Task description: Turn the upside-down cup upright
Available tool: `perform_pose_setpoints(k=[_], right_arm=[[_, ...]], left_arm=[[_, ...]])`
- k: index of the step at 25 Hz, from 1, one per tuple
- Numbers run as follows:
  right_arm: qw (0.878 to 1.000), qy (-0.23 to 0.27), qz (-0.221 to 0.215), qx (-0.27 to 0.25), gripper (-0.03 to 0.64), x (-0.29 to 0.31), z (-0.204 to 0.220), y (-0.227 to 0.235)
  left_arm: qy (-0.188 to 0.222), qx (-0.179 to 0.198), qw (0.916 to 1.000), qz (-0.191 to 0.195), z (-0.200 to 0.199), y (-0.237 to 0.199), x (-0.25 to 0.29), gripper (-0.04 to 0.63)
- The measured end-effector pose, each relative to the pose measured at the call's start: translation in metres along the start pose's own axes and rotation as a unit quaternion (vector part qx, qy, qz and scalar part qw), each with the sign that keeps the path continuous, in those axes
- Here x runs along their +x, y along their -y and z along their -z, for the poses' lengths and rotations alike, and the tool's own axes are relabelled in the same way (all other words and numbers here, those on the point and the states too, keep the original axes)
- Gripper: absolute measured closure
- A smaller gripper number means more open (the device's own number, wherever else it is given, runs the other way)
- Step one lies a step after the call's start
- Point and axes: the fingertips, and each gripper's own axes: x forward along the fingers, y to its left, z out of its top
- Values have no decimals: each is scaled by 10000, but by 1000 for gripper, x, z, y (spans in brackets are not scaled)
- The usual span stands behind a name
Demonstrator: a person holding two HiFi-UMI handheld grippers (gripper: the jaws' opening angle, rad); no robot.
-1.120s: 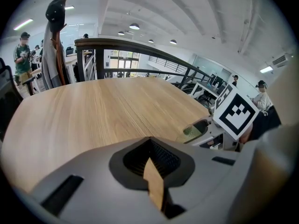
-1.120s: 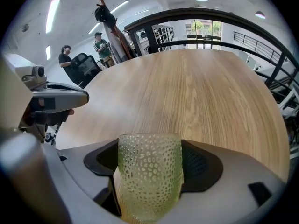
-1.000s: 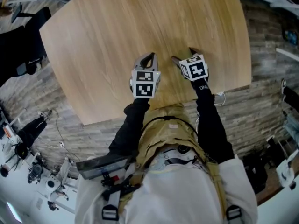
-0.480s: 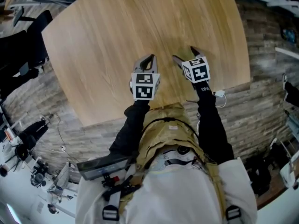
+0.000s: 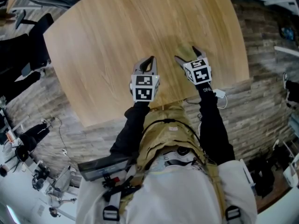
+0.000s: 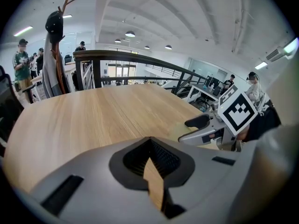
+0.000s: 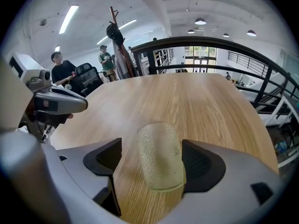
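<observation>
Cup (image 7: 160, 157) stands mouth-down near the near edge of the table (image 5: 117, 27), towards its right corner, between the jaws of the right claw (image 5: 187, 54).
The right claw is spread open, with a pad on either side of the cup's pebbled wall, seemingly lined up so that a squeeze would hold it for lifting and flipping. Whether one pad already touches the cup is unclear. The left claw (image 5: 148, 60) hangs just beside it over the table, closed on nothing, probably kept clear because one claw can do the turn.

An open-plan office: desks with monitors (image 6: 202, 90), swivel chair (image 7: 89, 76), coat stand (image 7: 119, 45).
</observation>
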Motion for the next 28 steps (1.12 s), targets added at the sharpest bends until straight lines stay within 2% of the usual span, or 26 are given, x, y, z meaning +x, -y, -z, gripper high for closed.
perform_pose_setpoints(k=[8, 12, 16, 17, 18, 19, 21, 24, 28], right_arm=[[9976, 540, 269, -332, 219, -38, -25, 5], [9886, 1335, 569, -388, 219, -84, -62, 11], [9693, 2248, 873, -484, 237, -149, -110, 16], [9627, 2470, 976, -514, 295, -165, -121, 19], [9557, 2682, 1091, -525, 395, -181, -131, 21], [9488, 2879, 1193, -522, 466, -196, -139, 21], [9372, 3194, 1295, -533, 556, -223, -154, 18], [9262, 3517, 1265, -500, 594, -252, -171, 9], [9103, 3913, 1290, -400, 595, -280, -189, 1]], left_arm=[[193, 57, 9998, -43, -12, 4, -9, 594], [469, 82, 9989, -15, -37, 7, -18, 594], [1143, 118, 9934, 45, -88, 22, -37, 594], [1349, 152, 9907, 75, -103, 29, -42, 594], [1552, 188, 9876, 107, -118, 36, -48, 594], [1745, 227, 9843, 143, -132, 43, -54, 594], [2066, 316, 9777, 218, -158, 57, -70, 594], [2472, 419, 9675, 331, -194, 77, -94, 594], [2928, 564, 9535, 435, -228, 98, -116, 594]])
